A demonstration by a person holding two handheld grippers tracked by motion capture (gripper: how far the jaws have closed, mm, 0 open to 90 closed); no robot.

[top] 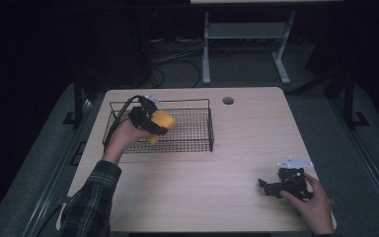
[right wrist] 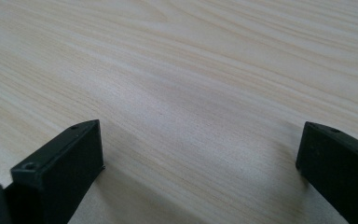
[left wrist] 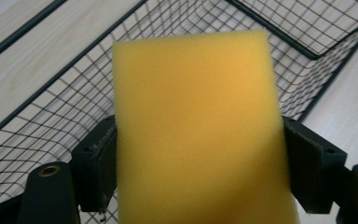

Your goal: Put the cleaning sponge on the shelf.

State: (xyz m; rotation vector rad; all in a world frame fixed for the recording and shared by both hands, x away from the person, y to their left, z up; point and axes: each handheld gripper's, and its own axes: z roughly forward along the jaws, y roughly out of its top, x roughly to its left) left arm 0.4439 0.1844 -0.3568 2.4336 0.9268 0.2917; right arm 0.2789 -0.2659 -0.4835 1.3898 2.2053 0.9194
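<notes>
A yellow sponge (top: pixel 161 124) is clamped in my left gripper (top: pixel 153 123), which hangs over the left half of a black wire basket (top: pixel 197 144). In the left gripper view the sponge (left wrist: pixel 200 135) stands upright between the two black pads, both pressing its sides, with the basket mesh (left wrist: pixel 51 116) below and behind it. My right gripper (top: pixel 269 187) rests low near the table's front right corner, held by a hand. In the right gripper view its jaws stand wide apart over bare wood (right wrist: pixel 191 93), with nothing between them.
The basket sits at the back left of a light wooden table (top: pixel 227 148). A round cable hole (top: pixel 228 100) lies near the back edge. Behind the table stands a white desk frame (top: pixel 246 44) on a dark floor with cables.
</notes>
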